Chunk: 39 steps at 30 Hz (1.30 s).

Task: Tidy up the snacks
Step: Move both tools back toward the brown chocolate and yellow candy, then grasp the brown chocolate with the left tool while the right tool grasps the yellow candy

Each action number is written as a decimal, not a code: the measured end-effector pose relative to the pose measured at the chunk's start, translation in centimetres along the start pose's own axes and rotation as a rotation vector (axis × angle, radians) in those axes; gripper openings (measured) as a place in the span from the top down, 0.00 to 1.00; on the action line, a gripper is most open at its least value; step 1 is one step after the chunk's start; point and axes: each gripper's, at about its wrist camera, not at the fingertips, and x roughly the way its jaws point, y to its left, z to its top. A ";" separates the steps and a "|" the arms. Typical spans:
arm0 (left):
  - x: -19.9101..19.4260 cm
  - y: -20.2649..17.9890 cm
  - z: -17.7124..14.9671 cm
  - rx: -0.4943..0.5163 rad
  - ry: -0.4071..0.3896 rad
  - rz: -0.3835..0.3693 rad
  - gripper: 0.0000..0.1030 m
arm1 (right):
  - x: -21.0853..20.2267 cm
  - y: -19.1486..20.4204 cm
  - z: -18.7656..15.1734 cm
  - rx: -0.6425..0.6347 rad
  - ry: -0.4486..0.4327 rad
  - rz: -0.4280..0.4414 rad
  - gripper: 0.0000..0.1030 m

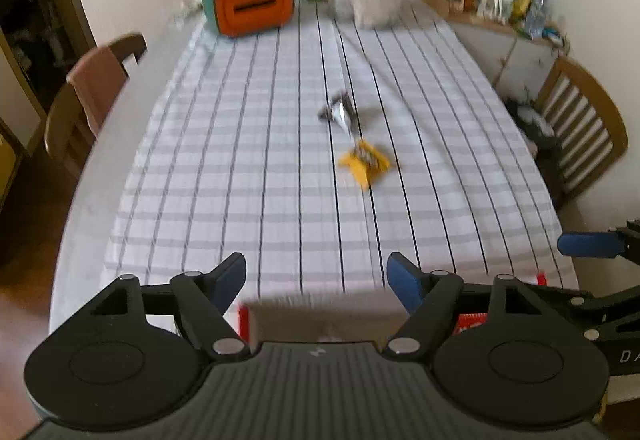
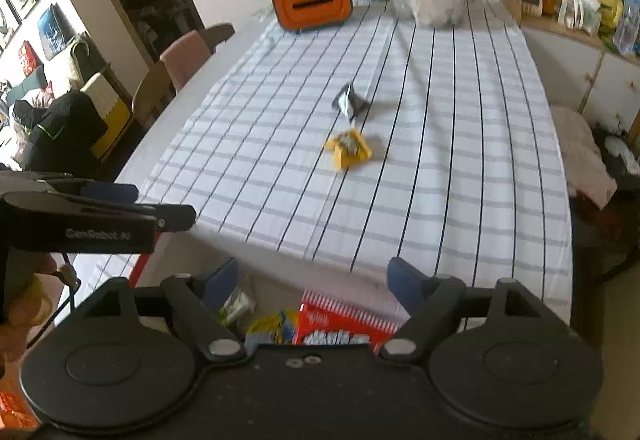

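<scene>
Both my claws stand apart with nothing between the pads: left gripper [image 1: 316, 282] over the near edge of the checked tablecloth [image 1: 240, 159]; right gripper [image 2: 310, 282] beside it, above the same edge.

Task items, placed from the tablecloth: a yellow snack packet [image 2: 348, 149] and a dark silver wrapper [image 2: 350, 101] lie near its middle, just beside each other; a red snack box [image 2: 340, 324] and a yellow-blue packet [image 2: 272, 326] sit below its near edge, under my right claw, apparently inside a container.

Risks, as judgement: the two middle wrappers lie close, so a wide claw may catch both or push one away; the crumpled foil may slip from the pads; the loose cloth may bunch under a low approach.

Limits of view: the container walls are cut off by my claw bodies; the left view is blurred; a brown surface under the left claw cannot be identified; print on the packets is unreadable.
</scene>
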 end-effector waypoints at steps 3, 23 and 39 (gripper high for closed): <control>-0.2 0.4 1.6 -0.002 -0.043 -0.001 0.23 | -0.1 -0.2 1.5 -0.012 -0.029 -0.014 0.16; 7.0 2.0 12.5 0.050 -0.121 0.013 0.18 | 6.6 -1.2 9.4 -0.143 -0.085 -0.006 0.05; 19.9 0.5 16.2 0.102 0.062 -0.031 0.18 | 16.8 -2.8 12.0 -0.206 0.070 0.014 0.07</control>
